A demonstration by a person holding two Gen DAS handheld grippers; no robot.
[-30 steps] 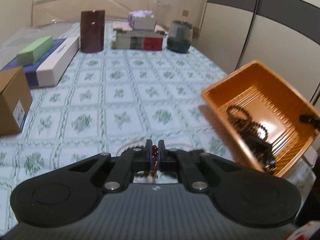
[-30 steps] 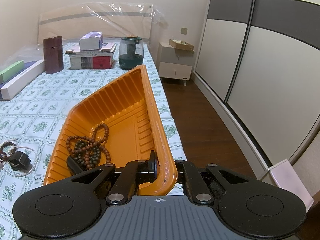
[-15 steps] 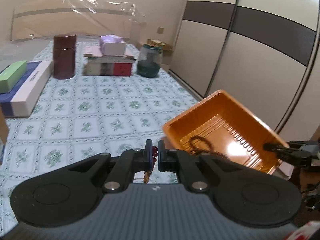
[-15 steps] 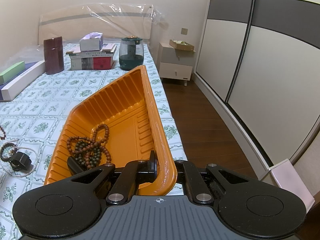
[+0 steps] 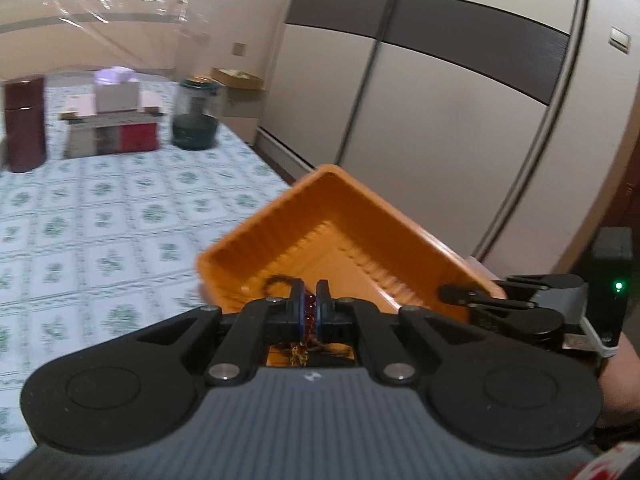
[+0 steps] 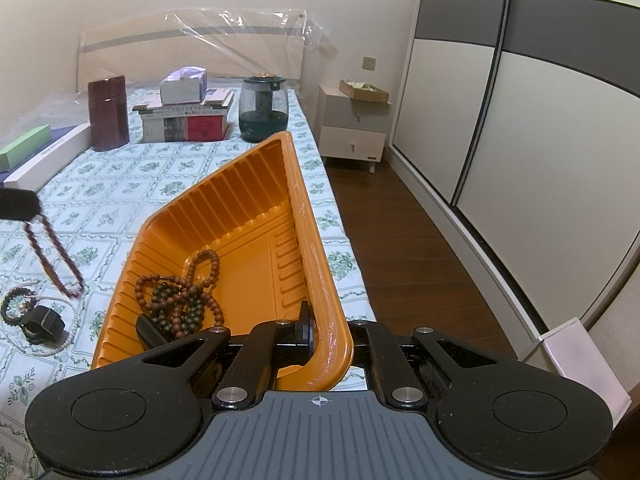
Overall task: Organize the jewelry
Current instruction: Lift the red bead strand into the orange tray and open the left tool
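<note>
left wrist: faces wardrobe, downward | right wrist: along bed | shared: orange tray [image 5: 360,216] close

Tilted orange tray [image 6: 308,216] holds brown bead strings [image 6: 180,292] — red bracelet [image 6: 52,256] dangles beside it

The wide middle of the green-patterned bedspread [image 6: 132,184] lies bare, giving open passage toward the ribbed orange plastic tray [image 6: 256,200]. A dark red cylinder [image 6: 108,112], stacked books [image 6: 184,124] and a dark green glass jar [image 6: 263,108] crowd its far end. Loose beaded bracelets [image 6: 32,316] clutter the bedspread just left of the tray.
</note>
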